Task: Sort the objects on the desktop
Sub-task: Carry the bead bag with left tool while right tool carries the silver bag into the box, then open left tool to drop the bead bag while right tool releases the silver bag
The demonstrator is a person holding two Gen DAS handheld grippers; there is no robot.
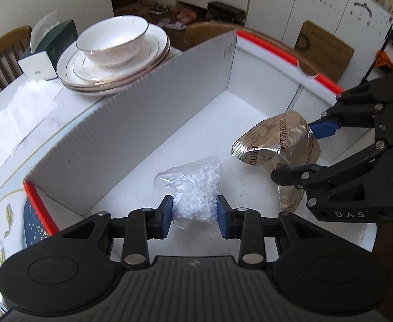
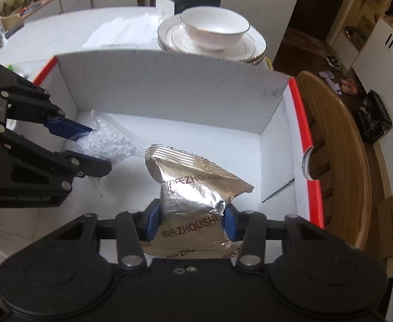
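Note:
My left gripper [image 1: 195, 214] is shut on a clear plastic bag of small white beads [image 1: 196, 190], held inside the white cardboard box with orange-red rims [image 1: 148, 112]. My right gripper [image 2: 191, 222] is shut on a silver foil packet printed ZHOUSHI [image 2: 191, 187], also held inside the box [image 2: 169, 91]. In the left wrist view the foil packet [image 1: 271, 139] and the right gripper [image 1: 298, 150] are at the right. In the right wrist view the bead bag [image 2: 105, 142] and the left gripper [image 2: 94, 147] are at the left.
A white bowl [image 1: 113, 40] on stacked gold-rimmed plates [image 1: 148, 51] stands just behind the box's back wall, with a dark green tissue box [image 1: 59, 37] and white papers [image 1: 21, 115] beside it. Wooden chairs [image 2: 336, 145] ring the white table [image 2: 48, 35]. A thin dark stick [image 2: 277, 190] lies on the box floor.

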